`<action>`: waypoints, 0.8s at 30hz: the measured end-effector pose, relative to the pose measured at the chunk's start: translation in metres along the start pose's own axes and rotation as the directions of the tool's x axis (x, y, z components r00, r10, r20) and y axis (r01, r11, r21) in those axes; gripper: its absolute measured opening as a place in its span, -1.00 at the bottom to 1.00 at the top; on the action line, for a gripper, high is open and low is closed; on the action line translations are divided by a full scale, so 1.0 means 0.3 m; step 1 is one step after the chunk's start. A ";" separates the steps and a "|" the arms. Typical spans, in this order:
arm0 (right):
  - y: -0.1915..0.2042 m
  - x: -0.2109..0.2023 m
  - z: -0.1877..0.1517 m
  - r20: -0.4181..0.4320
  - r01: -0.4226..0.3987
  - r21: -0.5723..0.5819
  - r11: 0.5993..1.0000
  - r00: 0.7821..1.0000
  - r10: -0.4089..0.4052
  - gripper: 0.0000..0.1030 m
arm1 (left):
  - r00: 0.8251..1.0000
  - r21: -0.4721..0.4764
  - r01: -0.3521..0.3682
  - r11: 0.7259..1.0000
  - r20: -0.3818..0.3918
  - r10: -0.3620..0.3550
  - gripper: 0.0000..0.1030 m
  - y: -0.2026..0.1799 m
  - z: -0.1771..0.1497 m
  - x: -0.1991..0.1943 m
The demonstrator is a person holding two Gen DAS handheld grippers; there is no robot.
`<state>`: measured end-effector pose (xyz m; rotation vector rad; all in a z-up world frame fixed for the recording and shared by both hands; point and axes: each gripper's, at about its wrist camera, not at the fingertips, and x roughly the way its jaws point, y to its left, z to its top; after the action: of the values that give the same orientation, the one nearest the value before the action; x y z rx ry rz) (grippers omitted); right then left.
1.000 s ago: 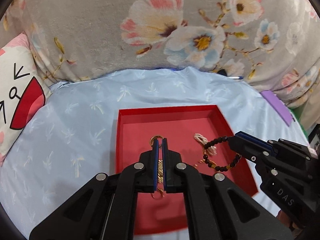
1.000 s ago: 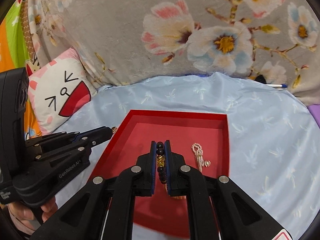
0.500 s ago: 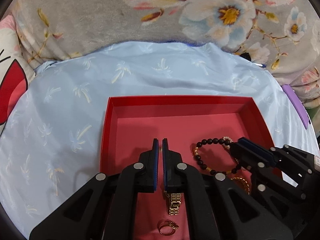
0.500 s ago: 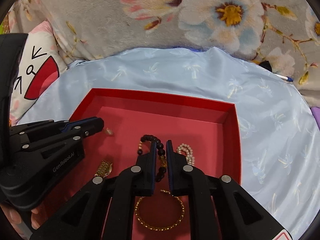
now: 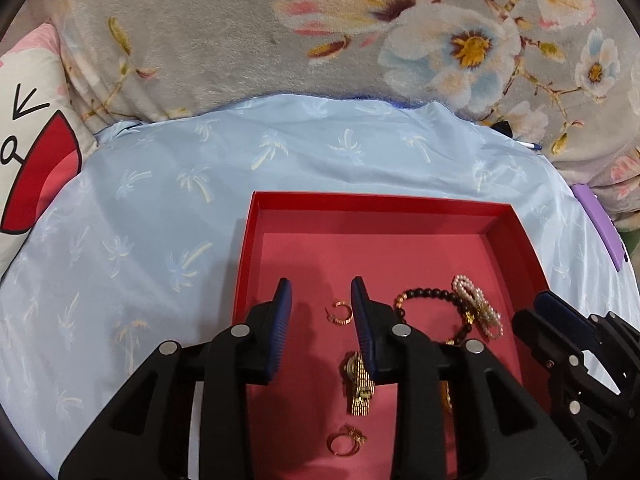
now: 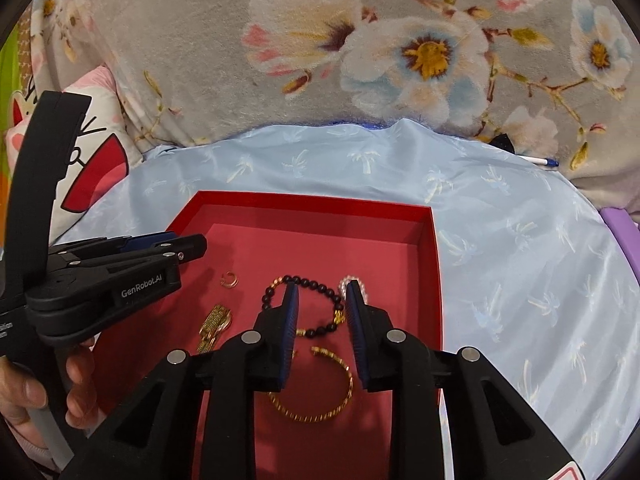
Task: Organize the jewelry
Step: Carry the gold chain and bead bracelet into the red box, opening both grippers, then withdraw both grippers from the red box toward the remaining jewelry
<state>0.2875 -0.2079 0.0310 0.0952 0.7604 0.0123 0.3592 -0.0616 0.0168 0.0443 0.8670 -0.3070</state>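
A red tray (image 5: 380, 202) (image 6: 308, 202) lies on a light blue cloth. In it lie a black bead bracelet (image 5: 424, 294) (image 6: 308, 282), a pearl piece (image 5: 478, 306) (image 6: 354, 282), a gold hoop earring (image 5: 340, 313) (image 6: 229, 279), a gold tassel earring (image 5: 360, 384) (image 6: 214, 326), a gold ring (image 5: 346, 440) and a gold bangle (image 6: 316, 390). My left gripper (image 5: 320, 300) (image 6: 192, 246) is open and empty above the hoop earring. My right gripper (image 6: 318, 304) (image 5: 548, 308) is open and empty above the bead bracelet.
A floral grey blanket (image 5: 320, 40) rises behind the cloth. A cartoon pillow (image 5: 28, 152) lies at the left. A purple object (image 5: 598, 224) and a pen (image 6: 540, 160) lie at the right. A hand (image 6: 28, 392) holds the left gripper.
Both grippers have opened. The left one let go of the gold earring and the right one let go of the bead bracelet; both pieces now lie in the tray.
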 end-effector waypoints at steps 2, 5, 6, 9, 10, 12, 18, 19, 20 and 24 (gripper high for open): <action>0.002 -0.027 -0.023 0.002 -0.009 0.005 1.000 1.000 0.009 -0.51 | 1.000 0.011 -0.010 1.000 0.010 0.009 -0.43 -0.008 -0.027 -0.031; 0.004 -0.090 -0.067 0.008 -0.029 0.017 0.999 1.000 0.028 -0.51 | 1.000 0.019 0.008 1.000 0.022 -0.008 -0.29 -0.016 -0.083 -0.096; 0.006 -0.112 -0.082 0.013 -0.034 0.018 0.999 0.999 0.034 -0.51 | 1.000 0.018 0.016 1.000 0.023 -0.017 -0.26 -0.017 -0.104 -0.119; 0.019 -0.197 -0.141 0.026 -0.048 0.021 0.999 0.999 0.048 -0.51 | 0.999 0.028 0.020 0.999 0.033 -0.021 -0.23 -0.023 -0.179 -0.199; 0.023 -0.222 -0.162 0.027 -0.054 0.024 0.998 0.998 0.053 -0.49 | 0.999 0.032 0.015 0.999 0.040 -0.016 -0.21 -0.022 -0.206 -0.226; 0.033 -0.282 -0.215 0.030 -0.069 0.027 0.997 0.997 0.068 -0.44 | 0.999 0.041 0.008 0.999 0.054 -0.010 -0.17 -0.021 -0.263 -0.279; 0.058 -0.408 -0.376 0.015 -0.068 0.035 0.997 0.998 0.068 -0.42 | 0.999 0.062 0.006 0.998 0.048 -0.009 -0.17 -0.015 -0.444 -0.401; 0.060 -0.422 -0.403 0.008 -0.063 0.038 0.997 0.998 0.063 -0.42 | 0.999 0.062 0.005 0.998 0.042 -0.007 -0.17 -0.013 -0.474 -0.415; 0.060 -0.435 -0.429 0.001 -0.060 0.042 0.997 0.998 0.060 -0.41 | 0.999 0.058 0.012 0.998 0.032 -0.013 -0.17 -0.010 -0.510 -0.430; 0.048 -0.485 -0.531 -0.034 -0.060 0.065 0.996 0.997 0.063 -0.41 | 1.000 0.032 0.011 0.999 0.002 -0.011 -0.16 0.010 -0.631 -0.468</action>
<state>0.0727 -0.1871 0.0174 0.1801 0.7933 0.0482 0.1343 0.0067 -0.0003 0.0686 0.8603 -0.3313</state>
